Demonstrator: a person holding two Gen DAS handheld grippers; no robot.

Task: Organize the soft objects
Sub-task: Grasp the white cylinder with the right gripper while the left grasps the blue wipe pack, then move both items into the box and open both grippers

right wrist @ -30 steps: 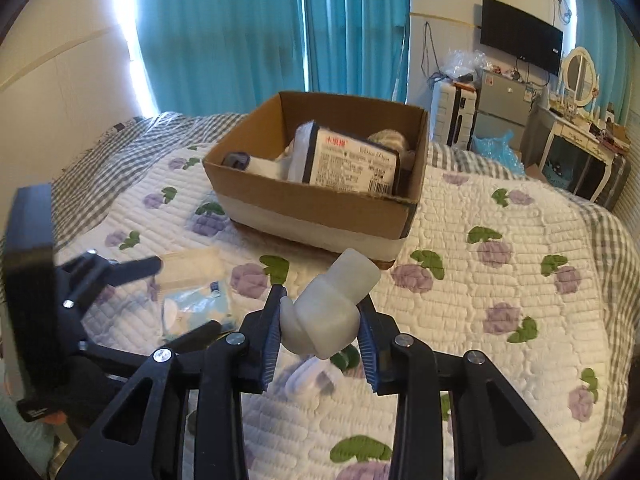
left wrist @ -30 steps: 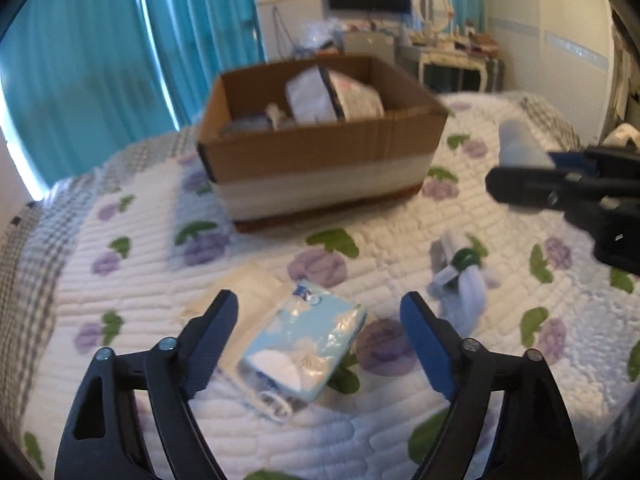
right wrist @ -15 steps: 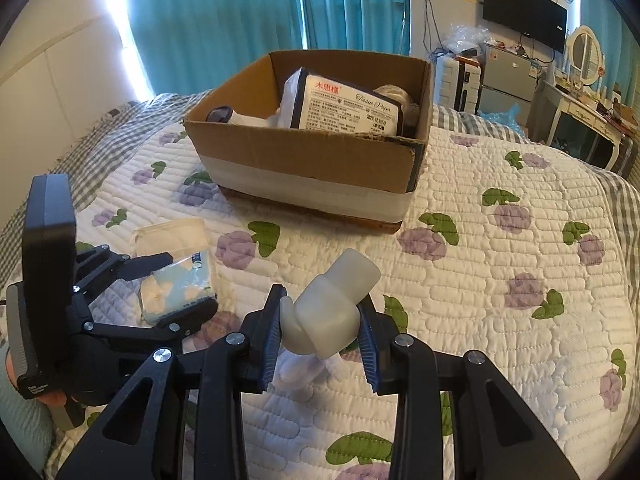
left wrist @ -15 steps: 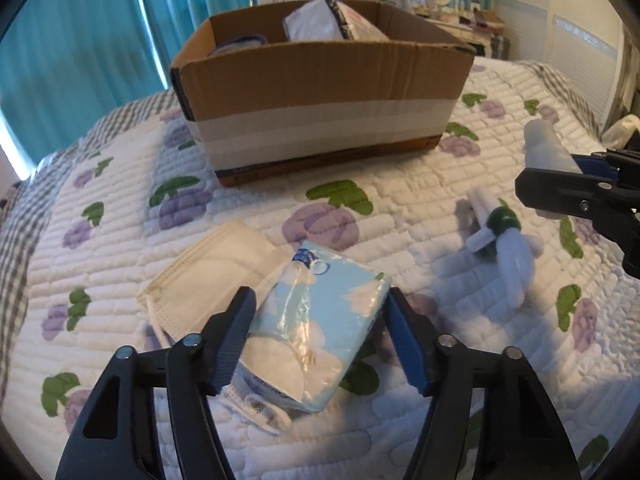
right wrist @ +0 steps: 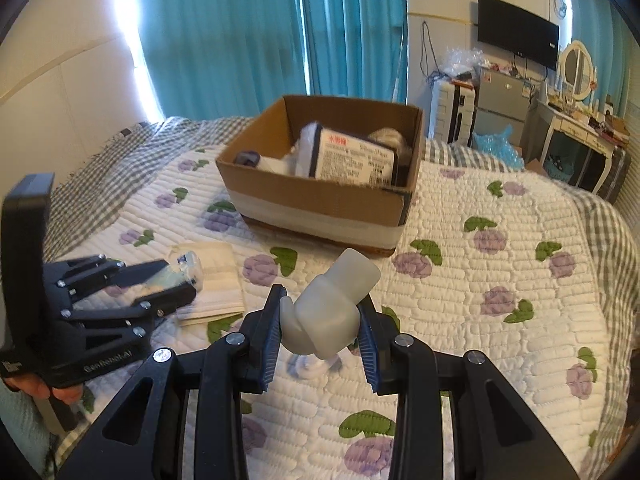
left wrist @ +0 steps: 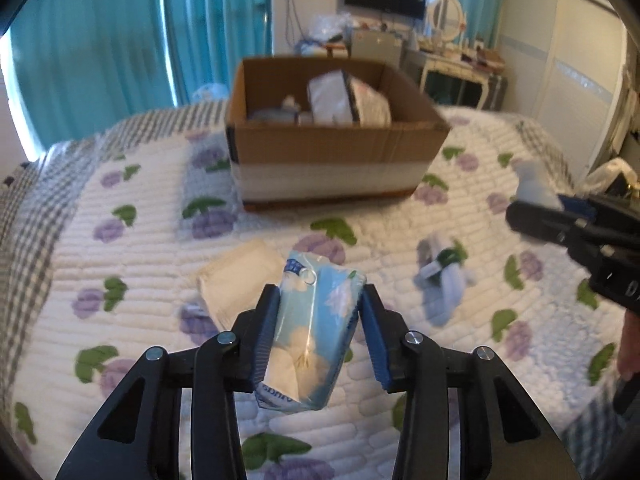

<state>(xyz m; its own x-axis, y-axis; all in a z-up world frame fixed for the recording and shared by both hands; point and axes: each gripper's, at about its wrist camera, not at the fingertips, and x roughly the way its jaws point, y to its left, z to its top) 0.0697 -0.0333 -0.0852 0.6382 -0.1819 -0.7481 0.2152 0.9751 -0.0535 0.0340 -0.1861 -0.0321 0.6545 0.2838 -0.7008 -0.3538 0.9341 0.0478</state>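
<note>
Purple-flowered white quilt, teal curtains

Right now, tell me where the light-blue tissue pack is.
The light-blue tissue pack sits clamped in the left gripper, low and centre in the left wrist view, just above the white face mask and short of the cardboard box.

The cardboard box is sitting in the middle of the bed, and its top is standing open, but a big packet and other things are filling much of the inside. Bare quilt is lying between the box and both grippers. A folded white cloth and a small white and green toy are lying on that stretch. To the right of the box the quilt is lying bare.
</note>
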